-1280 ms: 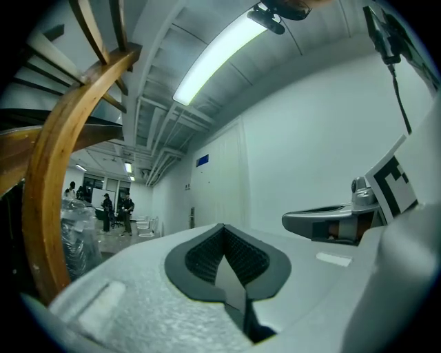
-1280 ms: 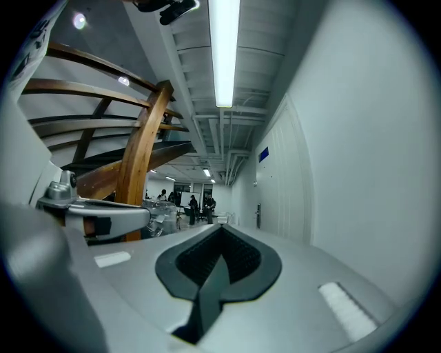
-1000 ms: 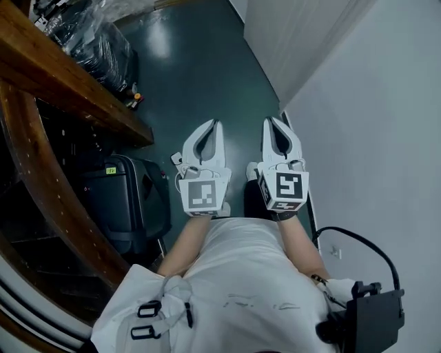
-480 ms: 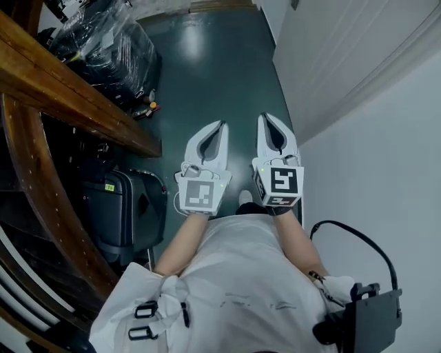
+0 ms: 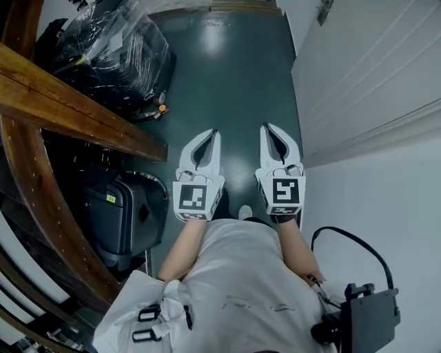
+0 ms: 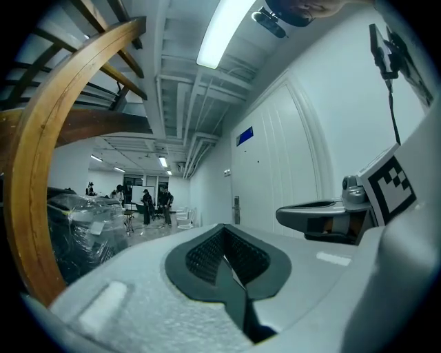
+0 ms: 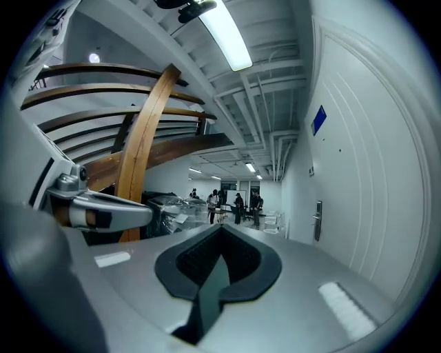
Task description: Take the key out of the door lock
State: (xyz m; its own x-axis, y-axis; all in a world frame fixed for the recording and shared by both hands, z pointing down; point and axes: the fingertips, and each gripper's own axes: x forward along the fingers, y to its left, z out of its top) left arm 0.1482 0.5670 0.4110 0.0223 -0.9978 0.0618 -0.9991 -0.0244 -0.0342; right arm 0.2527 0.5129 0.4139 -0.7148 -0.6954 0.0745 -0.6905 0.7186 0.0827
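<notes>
Both grippers are held side by side in front of the person's body, above the dark green floor. My left gripper (image 5: 214, 132) is shut with nothing in it, as the left gripper view (image 6: 224, 232) also shows. My right gripper (image 5: 266, 127) is shut and empty too (image 7: 222, 232). A white door (image 5: 358, 62) runs along the right. Its metal handle (image 5: 322, 12) shows at the top right of the head view, far ahead of both grippers, and small in the right gripper view as the handle (image 7: 318, 219). No key can be made out at this distance.
A curved wooden stair beam (image 5: 76, 103) borders the left side. Under it stand a black suitcase (image 5: 124, 214) and plastic-wrapped luggage (image 5: 117, 48). A black box with a cable (image 5: 368, 314) hangs at the person's right hip. Several people (image 7: 234, 201) stand far down the corridor.
The whole view has slid forward along the corridor: door panel and wrapped luggage come nearer, and the door handle enters at top right. Both grippers stay shut, side by side.
</notes>
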